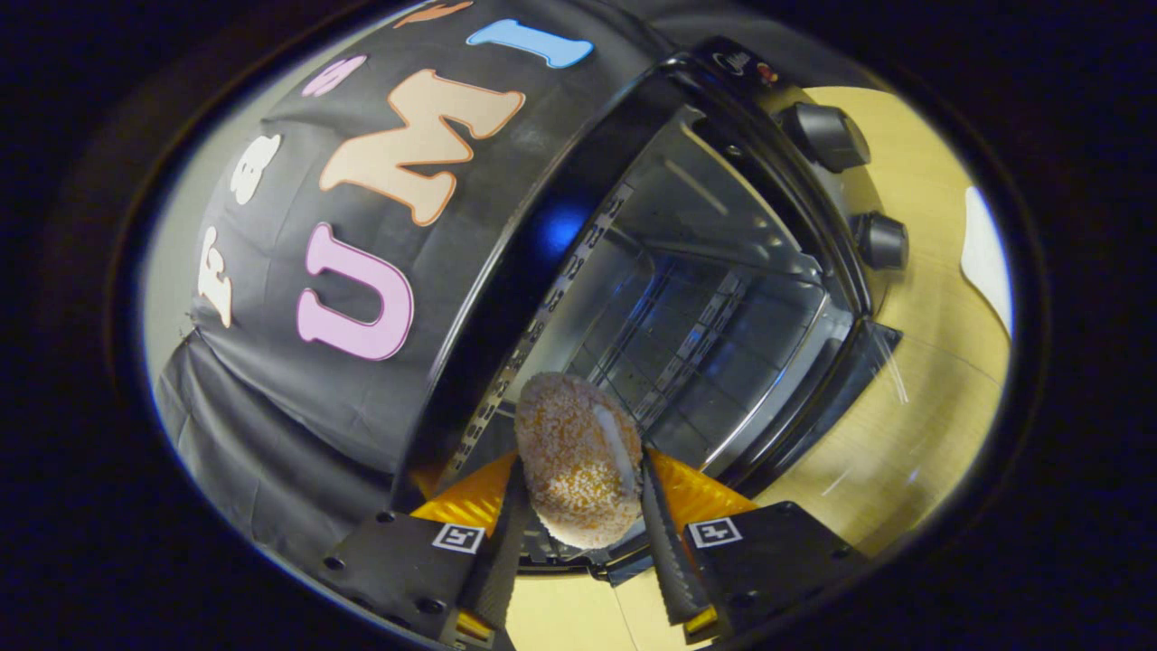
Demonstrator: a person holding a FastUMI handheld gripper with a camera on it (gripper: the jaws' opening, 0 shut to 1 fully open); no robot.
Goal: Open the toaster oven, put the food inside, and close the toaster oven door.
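Gripper (pixel 578 506) clamped on breaded food piece (pixel 578 457), both fingers pressing its sides, white filling showing on one edge. Just beyond, toaster oven (pixel 687 298) stands with door (pixel 813 407) dropped open, wire rack (pixel 678 348) visible inside cavity. Two knobs (pixel 827 136) on its control panel. Wooden table (pixel 913 398) underneath, view strongly tilted.

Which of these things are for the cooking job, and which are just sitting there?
For the job:
- gripper, shut on the breaded food piece
- toaster oven, its door open

Just there:
- wooden table
- white object on the table beyond the oven; I can't tell what it is
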